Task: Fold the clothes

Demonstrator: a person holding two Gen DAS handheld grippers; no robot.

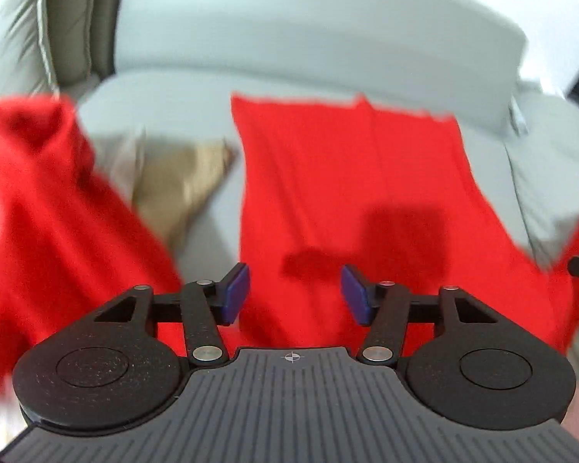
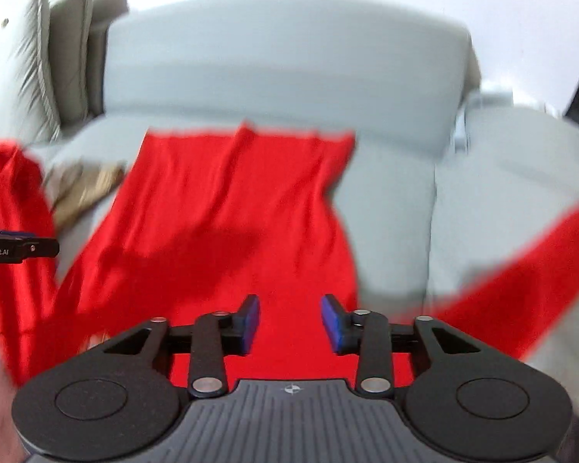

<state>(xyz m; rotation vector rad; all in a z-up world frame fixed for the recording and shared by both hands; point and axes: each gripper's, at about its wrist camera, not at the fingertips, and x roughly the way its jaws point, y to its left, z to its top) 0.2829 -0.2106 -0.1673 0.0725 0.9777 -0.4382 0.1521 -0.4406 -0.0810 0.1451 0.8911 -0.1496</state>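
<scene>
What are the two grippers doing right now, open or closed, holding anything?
Left gripper: open, holding nothing, above the red garment.
Right gripper: open, holding nothing, also above the red garment.

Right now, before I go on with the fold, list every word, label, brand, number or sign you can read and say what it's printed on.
"nRobot.AI": white print on the black body of the left gripper at the right wrist view's left edge; the start of the word is cut off by the frame.
Crosshair mark, no letters: on the grey ribbed base behind the right gripper and behind the left gripper in its own view.
Nothing readable on the red garment or the sofa.
</scene>
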